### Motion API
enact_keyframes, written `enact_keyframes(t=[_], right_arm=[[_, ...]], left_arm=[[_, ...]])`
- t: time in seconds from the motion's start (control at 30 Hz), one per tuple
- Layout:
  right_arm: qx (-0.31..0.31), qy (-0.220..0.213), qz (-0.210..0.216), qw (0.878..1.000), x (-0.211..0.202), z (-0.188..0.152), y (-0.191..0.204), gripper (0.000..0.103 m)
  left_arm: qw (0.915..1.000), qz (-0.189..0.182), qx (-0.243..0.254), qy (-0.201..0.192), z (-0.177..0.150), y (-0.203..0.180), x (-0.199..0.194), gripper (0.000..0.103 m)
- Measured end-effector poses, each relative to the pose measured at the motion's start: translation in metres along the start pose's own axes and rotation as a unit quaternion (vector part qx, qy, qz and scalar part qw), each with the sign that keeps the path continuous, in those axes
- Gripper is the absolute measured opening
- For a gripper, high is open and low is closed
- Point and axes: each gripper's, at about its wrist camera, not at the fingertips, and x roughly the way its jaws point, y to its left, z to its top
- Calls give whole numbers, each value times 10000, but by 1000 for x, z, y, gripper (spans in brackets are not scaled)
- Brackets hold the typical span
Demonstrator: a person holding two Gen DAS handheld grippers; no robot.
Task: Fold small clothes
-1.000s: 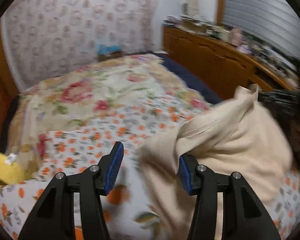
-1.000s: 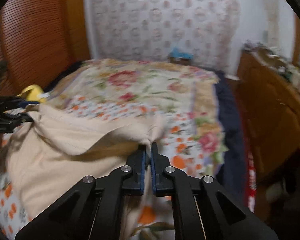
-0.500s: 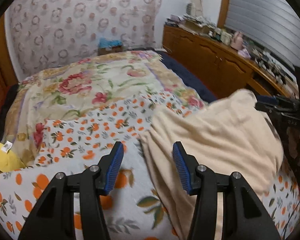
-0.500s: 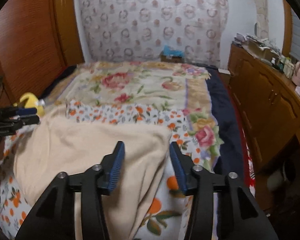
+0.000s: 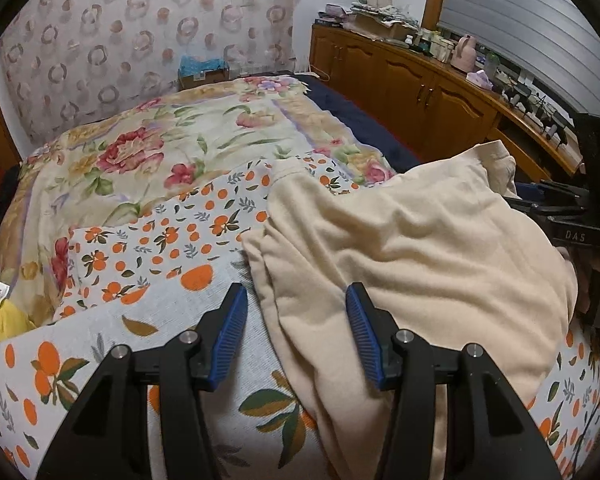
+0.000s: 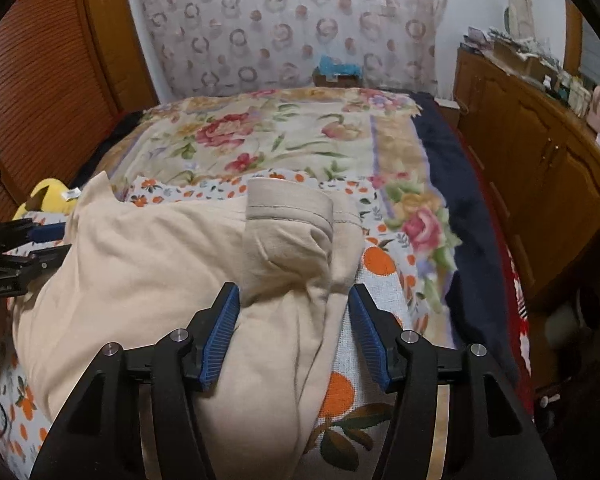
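Lying rumpled on the bed's orange-print white cover [image 5: 168, 248], the cream knit garment [image 5: 400, 248] has one stitched hem [image 6: 288, 204] folded over its top. The right gripper [image 6: 294, 330] straddles a loose fold, jaws opening, pads clear of the cloth. The left gripper [image 5: 296, 330] stands half open at the garment's edge, holding nothing.

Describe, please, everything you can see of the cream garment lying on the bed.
The cream garment is soft, plain knit-looking fabric, loosely folded and rumpled, with a stitched hem band turned up at its far edge. It lies on the orange-print sheet. Neither gripper's pads press it; the right gripper is opening around its near fold.
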Motion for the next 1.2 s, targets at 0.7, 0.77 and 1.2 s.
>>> enact_keyframes(t=[0.7, 0.77, 1.2], right_arm=[[-492, -516, 212, 9972, -24, -3, 34, 8], [-524, -765, 166, 9956, -40, -1, 41, 8], [-906, -1588, 452, 9821, -99, 15, 122, 7]], left_arm=[[9962, -680, 131, -528, 7, -13, -38, 10], [9945, -756, 67, -725, 5, -13, -59, 10], [9858, -456, -131, -1613, -40, 19, -178, 10]])
